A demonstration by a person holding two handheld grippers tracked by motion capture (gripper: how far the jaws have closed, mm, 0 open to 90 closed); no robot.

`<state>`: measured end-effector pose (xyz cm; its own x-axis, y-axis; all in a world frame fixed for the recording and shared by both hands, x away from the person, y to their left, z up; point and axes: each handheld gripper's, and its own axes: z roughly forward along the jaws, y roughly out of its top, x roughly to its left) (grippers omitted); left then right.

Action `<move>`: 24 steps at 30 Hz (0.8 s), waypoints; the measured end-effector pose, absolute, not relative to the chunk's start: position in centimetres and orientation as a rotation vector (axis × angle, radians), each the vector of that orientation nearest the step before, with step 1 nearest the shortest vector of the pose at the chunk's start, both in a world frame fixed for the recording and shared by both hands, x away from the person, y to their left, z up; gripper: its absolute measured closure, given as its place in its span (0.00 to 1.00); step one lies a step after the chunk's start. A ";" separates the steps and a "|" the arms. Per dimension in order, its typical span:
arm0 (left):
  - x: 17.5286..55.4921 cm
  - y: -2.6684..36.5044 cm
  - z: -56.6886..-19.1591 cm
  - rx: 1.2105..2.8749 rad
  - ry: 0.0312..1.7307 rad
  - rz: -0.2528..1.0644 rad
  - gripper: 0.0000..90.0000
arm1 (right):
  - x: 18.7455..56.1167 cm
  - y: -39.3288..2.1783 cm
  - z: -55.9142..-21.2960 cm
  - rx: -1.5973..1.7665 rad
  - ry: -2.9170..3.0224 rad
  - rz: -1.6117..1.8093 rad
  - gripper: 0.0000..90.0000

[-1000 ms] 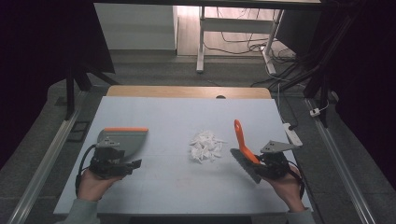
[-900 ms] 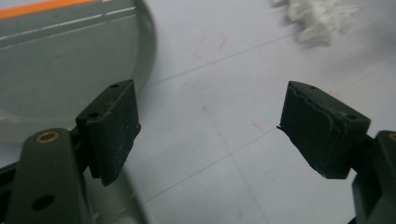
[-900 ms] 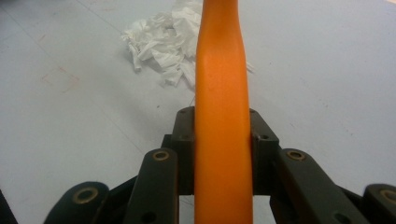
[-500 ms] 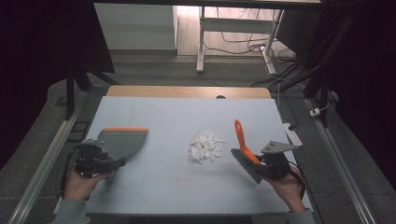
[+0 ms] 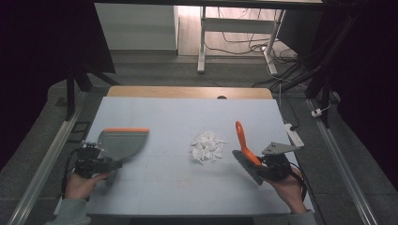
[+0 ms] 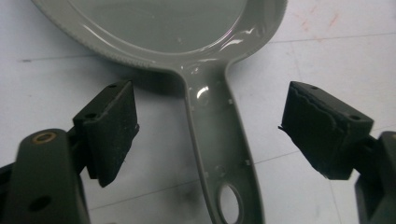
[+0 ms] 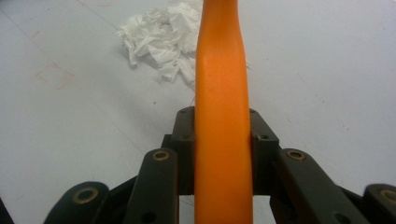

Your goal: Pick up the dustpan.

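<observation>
A grey dustpan [image 5: 121, 142] with an orange front lip lies on the left of the pale table [image 5: 178, 117]. Its handle [image 6: 219, 140] runs between the jaws of my left gripper [image 5: 96, 164] [image 6: 208, 130], which stands open; both pads are clear of the handle. On the right, my right gripper [image 5: 267, 166] [image 7: 222, 140] is shut on the orange handle [image 7: 222, 93] of a hand brush [image 5: 246, 152]. The brush's dark bristle head points down and left, near the tabletop. A pile of torn white paper scraps [image 5: 206, 146] [image 7: 163, 32] lies at the table's middle, between dustpan and brush.
A wooden strip [image 5: 187, 92] borders the table's far edge. A white power strip [image 5: 293, 135] lies at the right edge. Metal rails run along both sides, and a white desk frame [image 5: 202, 37] with cables stands on the floor behind.
My left gripper has slid left and toward the near edge, down along the dustpan's handle. The right gripper and brush have stayed put.
</observation>
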<state>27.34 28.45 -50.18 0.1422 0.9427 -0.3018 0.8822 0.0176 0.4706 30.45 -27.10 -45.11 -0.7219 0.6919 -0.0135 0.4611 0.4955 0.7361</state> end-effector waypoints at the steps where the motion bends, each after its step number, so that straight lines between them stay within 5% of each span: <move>1: 27.4 28.4 -50.3 1.868 1.750 0.136 0.22 | 30.5 -27.1 -45.1 0.971 2.436 1.062 0.79; 24: 29.0 27.2 -52.4 1.844 1.840 0.140 0.50 | 30.4 -26.9 -45.3 0.969 2.440 1.048 0.79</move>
